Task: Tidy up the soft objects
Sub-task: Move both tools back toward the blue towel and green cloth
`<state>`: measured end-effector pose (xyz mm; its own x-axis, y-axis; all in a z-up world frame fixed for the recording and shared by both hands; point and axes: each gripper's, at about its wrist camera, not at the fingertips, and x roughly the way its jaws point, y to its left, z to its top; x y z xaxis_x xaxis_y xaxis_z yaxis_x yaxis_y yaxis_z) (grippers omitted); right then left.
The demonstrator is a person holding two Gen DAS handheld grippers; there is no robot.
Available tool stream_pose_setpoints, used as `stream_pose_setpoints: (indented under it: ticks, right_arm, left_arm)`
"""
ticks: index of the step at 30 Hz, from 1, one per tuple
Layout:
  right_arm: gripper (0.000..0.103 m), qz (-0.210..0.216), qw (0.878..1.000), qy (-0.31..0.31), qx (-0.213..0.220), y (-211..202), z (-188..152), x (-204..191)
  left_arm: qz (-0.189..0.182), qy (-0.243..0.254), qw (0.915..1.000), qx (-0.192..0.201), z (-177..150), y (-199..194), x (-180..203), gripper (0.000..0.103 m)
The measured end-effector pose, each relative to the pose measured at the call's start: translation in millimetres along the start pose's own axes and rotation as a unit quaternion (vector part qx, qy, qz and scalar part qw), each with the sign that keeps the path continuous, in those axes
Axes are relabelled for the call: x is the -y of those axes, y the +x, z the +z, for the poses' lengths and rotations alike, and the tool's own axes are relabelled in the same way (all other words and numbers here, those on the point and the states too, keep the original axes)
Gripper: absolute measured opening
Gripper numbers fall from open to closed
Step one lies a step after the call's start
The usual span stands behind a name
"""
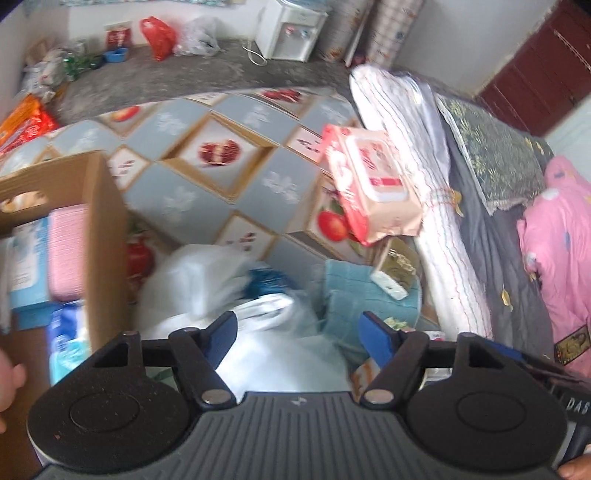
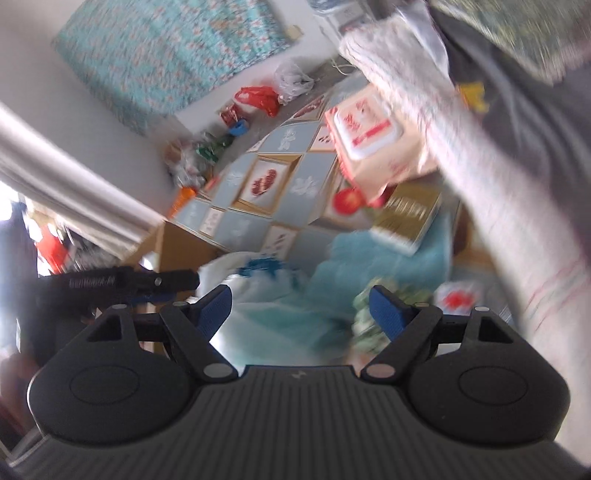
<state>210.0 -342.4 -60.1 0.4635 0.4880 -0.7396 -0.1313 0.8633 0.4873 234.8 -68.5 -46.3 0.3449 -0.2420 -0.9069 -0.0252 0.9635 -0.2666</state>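
Note:
My left gripper point(image 1: 299, 334) stands open over a crumpled white plastic bag point(image 1: 207, 280), which lies under and between its blue fingers; I see no pad pressing on it. To its right lie a teal towel point(image 1: 351, 291) and, higher up, a pink-and-red wet-wipe pack point(image 1: 369, 177). At the left, a cardboard box point(image 1: 99, 236) holds a pink pack point(image 1: 68, 254) and blue tissue packs. My right gripper point(image 2: 301, 308) is open above the teal towel point(image 2: 354, 266), with nothing gripped. The right wrist view is blurred and shows the wipe pack point(image 2: 373, 136) further ahead.
A stack of fruit-print cartons point(image 1: 229, 155) lies behind the pile. A rolled white quilt point(image 1: 413, 166) and a pink quilt point(image 1: 561, 236) lie to the right. A gold box point(image 2: 406, 218) leans by the towel. A water dispenser point(image 1: 291, 29) and a red bag point(image 1: 159, 37) sit on the far ledge.

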Motion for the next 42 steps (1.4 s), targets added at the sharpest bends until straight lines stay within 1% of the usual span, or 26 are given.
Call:
stream_pose_setpoints:
  ticks: [1,3,4,6,8,10,14,16,18,22,25,27,29,30,32,34,36,37,39,42]
  right_arm:
    - [0.082,-0.008,1.0,-0.023,-0.005,4,5,2]
    - [0.082,-0.016,0.998,-0.061,-0.021,13,15,4]
    - [0.082,-0.019,0.996,-0.08,-0.034,20,20,6]
    - [0.081,-0.024,0.992,-0.108,-0.064,35,28,7]
    - [0.081,-0.018,0.986,-0.124,-0.106,55,35,9]
    - [0.081,-0.023,0.983,-0.134,-0.126,71,41,14]
    - [0.081,-0.035,0.976,-0.156,-0.149,98,49,22]
    - [0.081,-0.047,0.972,-0.161,-0.167,112,53,29]
    - [0.081,-0.053,0.967,-0.168,-0.184,125,54,34]
    - [0.082,-0.052,0.954,-0.207,-0.208,142,49,34]
    - [0.086,-0.047,0.945,-0.231,-0.225,153,43,28]
    - [0.088,-0.058,0.938,-0.251,-0.233,162,36,23]
    - [0.09,-0.069,0.931,-0.271,-0.235,169,29,18]
    - [0.092,-0.073,0.929,-0.281,-0.229,170,26,15]
    - [0.091,-0.081,0.927,-0.293,-0.221,171,24,11]
    - [0.088,-0.084,0.93,-0.288,-0.212,170,26,11]
    - [0.075,-0.086,0.935,-0.277,-0.203,167,31,12]
    - [0.071,-0.086,0.939,-0.268,-0.2,164,33,14]
    - [0.056,-0.087,0.946,-0.245,-0.193,159,40,21]
    - [0.044,-0.078,0.961,-0.194,-0.182,154,50,31]
  left_arm:
    - [0.001,-0.002,0.9999,-0.01,3,9,5,0.066]
    - [0.001,-0.005,0.9997,-0.026,9,26,16,0.062]
    - [0.002,-0.006,0.9995,-0.032,11,34,20,0.061]
    - [0.004,-0.005,0.9988,-0.049,16,51,28,0.061]
    - [0.007,-0.012,0.9971,-0.075,22,71,33,0.061]
    - [0.002,-0.022,0.9953,-0.095,26,87,38,0.061]
    - [-0.007,-0.056,0.9901,-0.129,34,114,41,0.064]
    - [-0.008,-0.074,0.9868,-0.144,37,126,41,0.067]
    - [0.0,-0.089,0.9832,-0.16,40,138,40,0.067]
    - [0.01,-0.095,0.9814,-0.167,42,153,42,0.066]
    - [0.012,-0.1,0.9804,-0.169,45,158,41,0.066]
    - [0.008,-0.105,0.9804,-0.167,47,159,40,0.066]
    - [0.003,-0.113,0.9793,-0.168,48,158,39,0.066]
    - [-0.001,-0.118,0.9787,-0.168,49,156,38,0.066]
    - [-0.009,-0.125,0.9785,-0.164,51,153,36,0.066]
    - [-0.017,-0.133,0.9779,-0.16,53,149,34,0.069]
    - [-0.025,-0.14,0.9777,-0.155,55,143,32,0.071]
    - [-0.028,-0.144,0.9774,-0.153,55,140,31,0.074]
    - [-0.037,-0.152,0.9762,-0.15,56,136,30,0.074]
    - [-0.054,-0.171,0.9717,-0.154,56,134,30,0.077]
